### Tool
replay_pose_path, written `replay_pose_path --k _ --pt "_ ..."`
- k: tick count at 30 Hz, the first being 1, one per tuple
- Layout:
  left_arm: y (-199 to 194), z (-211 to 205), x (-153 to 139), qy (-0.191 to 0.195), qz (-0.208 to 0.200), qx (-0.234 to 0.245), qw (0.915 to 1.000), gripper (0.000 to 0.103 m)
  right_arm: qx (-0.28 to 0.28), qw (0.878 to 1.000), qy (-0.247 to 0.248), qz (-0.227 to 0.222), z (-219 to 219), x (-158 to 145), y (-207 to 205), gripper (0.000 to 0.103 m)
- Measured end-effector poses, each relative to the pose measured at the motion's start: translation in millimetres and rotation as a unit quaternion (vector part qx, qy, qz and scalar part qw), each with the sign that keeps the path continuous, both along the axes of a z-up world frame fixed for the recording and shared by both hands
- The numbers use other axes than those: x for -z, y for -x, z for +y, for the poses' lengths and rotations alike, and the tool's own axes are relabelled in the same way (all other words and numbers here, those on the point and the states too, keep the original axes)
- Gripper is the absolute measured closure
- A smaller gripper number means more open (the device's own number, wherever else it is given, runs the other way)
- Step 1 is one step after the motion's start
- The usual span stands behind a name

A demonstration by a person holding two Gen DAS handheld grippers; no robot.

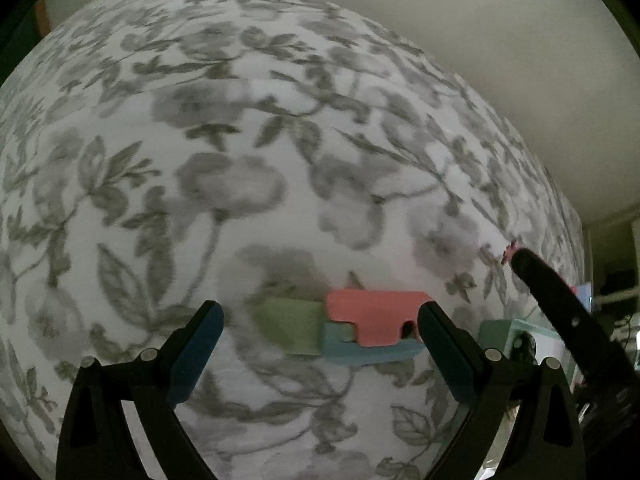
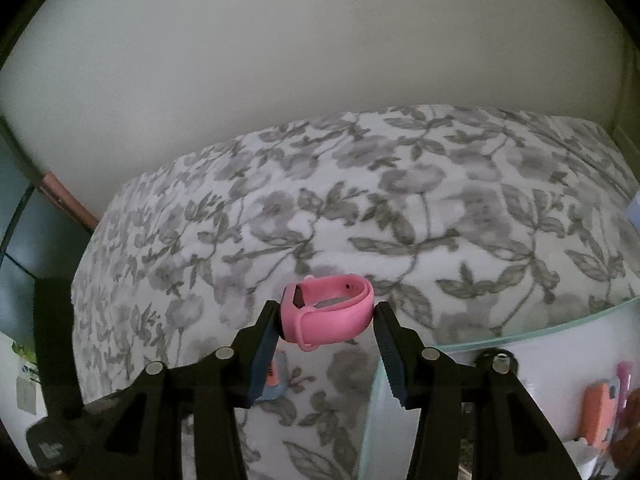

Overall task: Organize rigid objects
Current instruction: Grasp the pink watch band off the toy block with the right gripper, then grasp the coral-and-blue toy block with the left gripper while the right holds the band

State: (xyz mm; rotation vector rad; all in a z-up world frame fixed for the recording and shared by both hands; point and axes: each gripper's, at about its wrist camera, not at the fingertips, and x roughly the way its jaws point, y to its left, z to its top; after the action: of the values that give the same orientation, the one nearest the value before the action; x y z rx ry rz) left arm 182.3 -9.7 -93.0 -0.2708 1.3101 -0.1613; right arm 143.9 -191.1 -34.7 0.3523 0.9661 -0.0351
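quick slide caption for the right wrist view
Right gripper clamps a pink smartwatch band above a grey floral bedspread.

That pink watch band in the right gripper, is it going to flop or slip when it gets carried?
The pink watch band keeps its closed loop shape between the right gripper fingers, so it probably bends rather than flops. It looks rubbery and matte, likely grippy. Being thin and hollow, it is probably light, but may squash if squeezed harder.

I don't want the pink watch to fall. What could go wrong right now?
The right gripper pinches the watch only by its bendy band, so it might squish or slip out onto the bed. The open left gripper sits close above the blocks and could bump them apart.
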Motion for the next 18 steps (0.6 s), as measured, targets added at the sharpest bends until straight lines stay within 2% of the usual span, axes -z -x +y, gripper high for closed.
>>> replay_pose_path --k 4,7,18 --pt "-0.7 -14.0 1.1 -0.006 -0.009 0.015 0.9998 0.005 -0.001 1.0 0.0 0.0 -4.8 -0.4 2.4 0.052" --pt "-2.3 -25.2 5.4 -0.032 -0.016 0.03 0.9989 0.005 -0.001 1.0 -0.002 0.0 -5.7 0.0 2.7 0.052" --pt "-6.4 -56.9 5.9 -0.068 -0.036 0.073 0.9944 0.001 -0.002 1.0 -0.007 0.002 -8.9 1.9 4.3 0.052"
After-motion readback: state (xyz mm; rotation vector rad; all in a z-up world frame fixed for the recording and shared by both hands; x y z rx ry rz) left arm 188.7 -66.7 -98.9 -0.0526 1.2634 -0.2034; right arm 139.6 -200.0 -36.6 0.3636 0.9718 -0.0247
